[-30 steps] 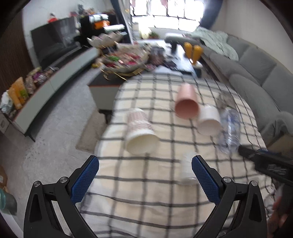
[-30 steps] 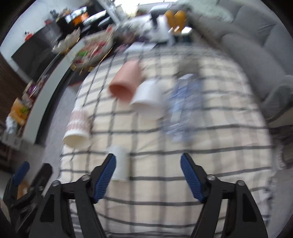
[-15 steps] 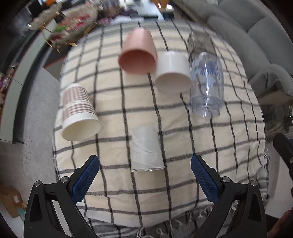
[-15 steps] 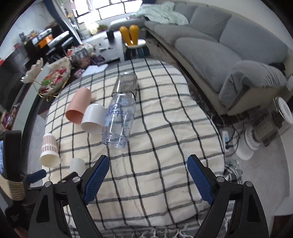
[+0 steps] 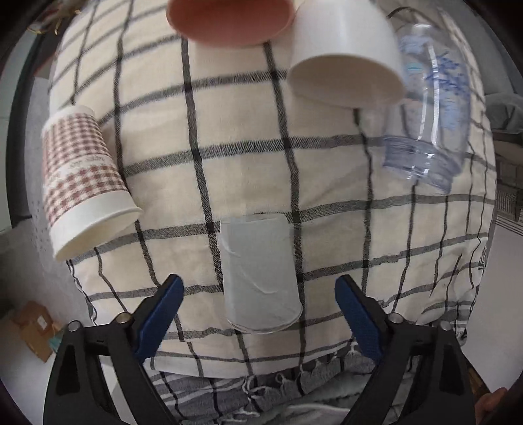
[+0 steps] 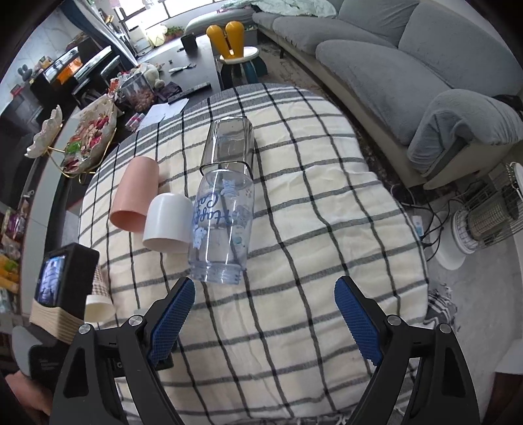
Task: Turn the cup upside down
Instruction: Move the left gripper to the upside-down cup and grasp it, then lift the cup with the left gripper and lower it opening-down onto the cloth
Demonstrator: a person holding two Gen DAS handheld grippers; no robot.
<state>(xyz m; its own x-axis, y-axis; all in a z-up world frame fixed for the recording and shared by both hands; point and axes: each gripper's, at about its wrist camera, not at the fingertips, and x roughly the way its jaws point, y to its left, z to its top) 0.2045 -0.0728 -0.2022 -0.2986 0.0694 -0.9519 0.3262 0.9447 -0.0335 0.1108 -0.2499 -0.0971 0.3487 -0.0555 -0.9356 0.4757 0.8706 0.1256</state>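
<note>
Several cups lie on their sides on a checked cloth (image 5: 327, 202). A small translucent cup (image 5: 260, 274) lies nearest, its mouth toward me, between the fingers of my open left gripper (image 5: 258, 294). A checkered paper cup (image 5: 81, 183) lies at left, a pink cup (image 5: 228, 16) and a white cup (image 5: 346, 62) farther off. A clear printed bottle (image 5: 431, 114) lies at right. My right gripper (image 6: 264, 310) is open and empty above the cloth, just short of the bottle's mouth (image 6: 217, 271). The pink cup (image 6: 134, 196) and white cup (image 6: 168, 222) lie left of the bottle.
The left gripper's body (image 6: 65, 284) hides most of the paper cup (image 6: 98, 304) in the right wrist view. A clear glass (image 6: 228, 144) lies beyond the bottle. A grey sofa (image 6: 425, 81) stands right, a heater (image 6: 483, 222) on the floor, a snack tray (image 6: 88, 137) at far left.
My left gripper has dropped close to the cloth, so the translucent cup now lies between its fingers. My right gripper has moved slightly nearer the bottle. Both stay open.
</note>
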